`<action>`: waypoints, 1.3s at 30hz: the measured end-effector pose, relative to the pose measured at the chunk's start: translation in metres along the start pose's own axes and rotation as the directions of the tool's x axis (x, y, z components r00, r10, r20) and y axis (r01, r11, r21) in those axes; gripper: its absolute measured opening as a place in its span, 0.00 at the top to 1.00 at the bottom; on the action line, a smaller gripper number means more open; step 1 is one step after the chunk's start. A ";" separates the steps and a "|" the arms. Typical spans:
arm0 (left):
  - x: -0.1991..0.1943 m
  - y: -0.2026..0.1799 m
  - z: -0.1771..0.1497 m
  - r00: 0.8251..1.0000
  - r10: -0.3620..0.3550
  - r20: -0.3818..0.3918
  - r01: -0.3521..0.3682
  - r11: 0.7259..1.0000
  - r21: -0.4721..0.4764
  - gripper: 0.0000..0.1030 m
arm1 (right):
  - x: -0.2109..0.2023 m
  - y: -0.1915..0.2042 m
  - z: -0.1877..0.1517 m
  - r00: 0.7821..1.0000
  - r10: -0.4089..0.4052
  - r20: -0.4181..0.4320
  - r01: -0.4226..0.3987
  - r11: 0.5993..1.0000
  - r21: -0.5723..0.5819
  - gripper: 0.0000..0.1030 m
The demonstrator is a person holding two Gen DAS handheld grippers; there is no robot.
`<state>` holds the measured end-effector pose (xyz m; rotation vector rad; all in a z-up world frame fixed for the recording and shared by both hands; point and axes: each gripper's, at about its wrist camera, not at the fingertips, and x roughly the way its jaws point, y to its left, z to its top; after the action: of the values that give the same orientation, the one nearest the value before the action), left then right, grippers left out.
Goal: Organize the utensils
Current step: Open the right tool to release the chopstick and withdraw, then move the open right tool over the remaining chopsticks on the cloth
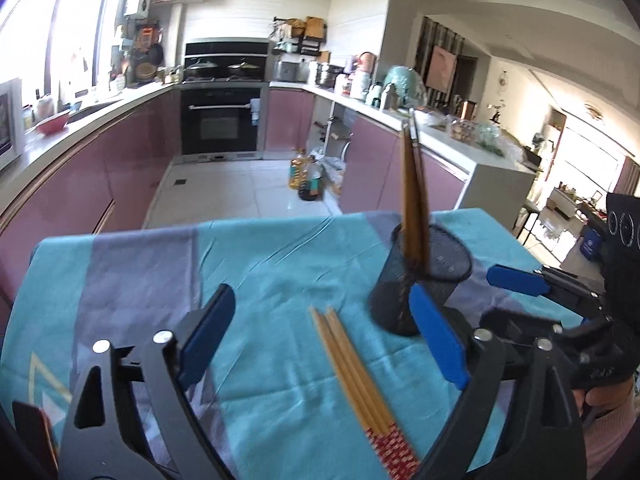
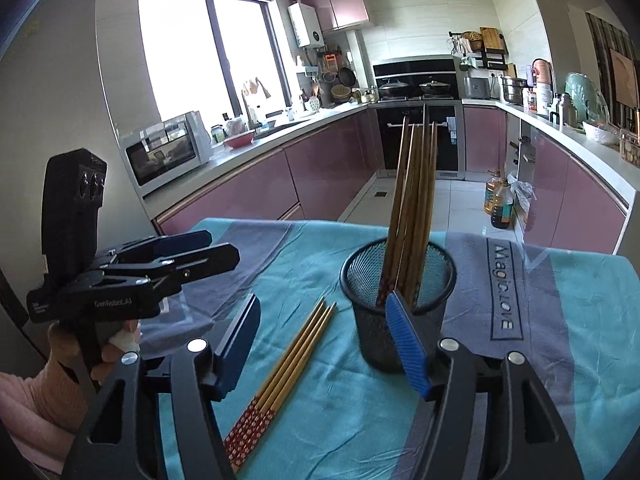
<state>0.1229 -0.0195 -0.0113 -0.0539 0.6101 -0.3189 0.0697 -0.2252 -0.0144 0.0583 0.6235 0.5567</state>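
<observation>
Several wooden chopsticks with red patterned ends (image 1: 352, 372) (image 2: 292, 364) lie together on the teal and grey tablecloth (image 1: 276, 264). To their right stands a black mesh cup (image 1: 400, 300) (image 2: 368, 320) that holds several more chopsticks (image 1: 414, 192) (image 2: 416, 192) upright. My left gripper (image 1: 320, 296) (image 2: 222, 246) is open above the near part of the loose chopsticks and grips nothing. My right gripper (image 2: 322, 304) (image 1: 504, 300) is open too, its right pad in front of the cup and the loose chopsticks below the gap.
The cloth-covered table ends just beyond the cup (image 2: 280, 224). Behind it is tiled floor with oil bottles (image 1: 304, 176) (image 2: 498, 200) and purple kitchen cabinets on both sides. A person's hand and pink sleeve (image 2: 60, 368) hold the left gripper.
</observation>
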 end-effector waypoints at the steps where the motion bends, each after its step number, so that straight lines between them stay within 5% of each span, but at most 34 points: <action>1: 0.000 0.003 -0.007 1.000 0.023 -0.008 -0.023 1.000 -0.001 0.09 | 0.006 0.002 -0.007 1.000 -0.002 -0.023 0.002 1.000 -0.001 0.37; 11: 0.015 0.023 -0.057 0.983 0.145 -0.116 -0.147 0.989 -0.004 0.05 | 0.055 0.020 -0.045 0.985 -0.037 -0.168 0.042 0.999 0.027 0.34; 23: 0.021 0.024 -0.070 0.977 0.148 -0.153 -0.149 0.989 0.003 0.07 | 0.076 0.027 -0.046 0.973 -0.077 -0.217 0.080 0.997 0.005 0.50; 39: 0.030 0.020 -0.075 0.976 0.122 -0.182 -0.120 0.993 0.020 0.13 | 0.085 0.026 -0.049 0.964 -0.095 -0.250 0.100 0.995 0.010 0.56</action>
<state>0.1086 -0.0060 -0.0921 0.0215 0.7907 -0.2092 0.0867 -0.1649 -0.0950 -0.0224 0.8735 0.4647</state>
